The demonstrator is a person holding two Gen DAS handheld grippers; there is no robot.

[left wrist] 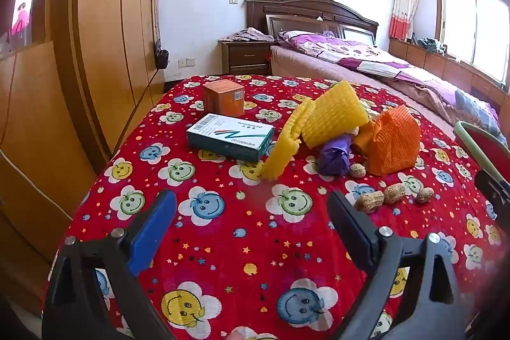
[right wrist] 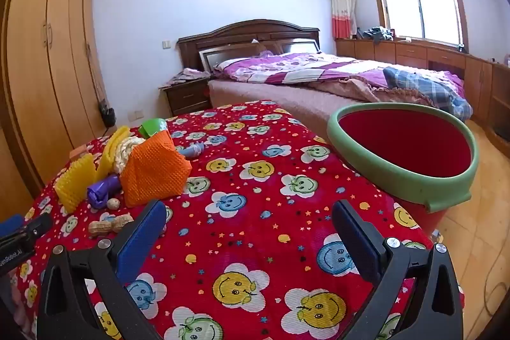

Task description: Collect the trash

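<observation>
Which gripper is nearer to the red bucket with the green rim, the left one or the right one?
Right. The bucket stands just ahead-right of the open right gripper. The left gripper faces the trash pile; only the bucket's rim shows at that view's right edge.

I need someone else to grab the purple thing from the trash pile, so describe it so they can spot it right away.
On the table covered by the red smiley-flower cloth, find the heap of foam fruit nets. The crumpled purple plastic wrapper lies at its front, between the yellow foam net and the orange foam net. It alone is smooth, shiny and purple, with a peanut shell beside it.
</observation>
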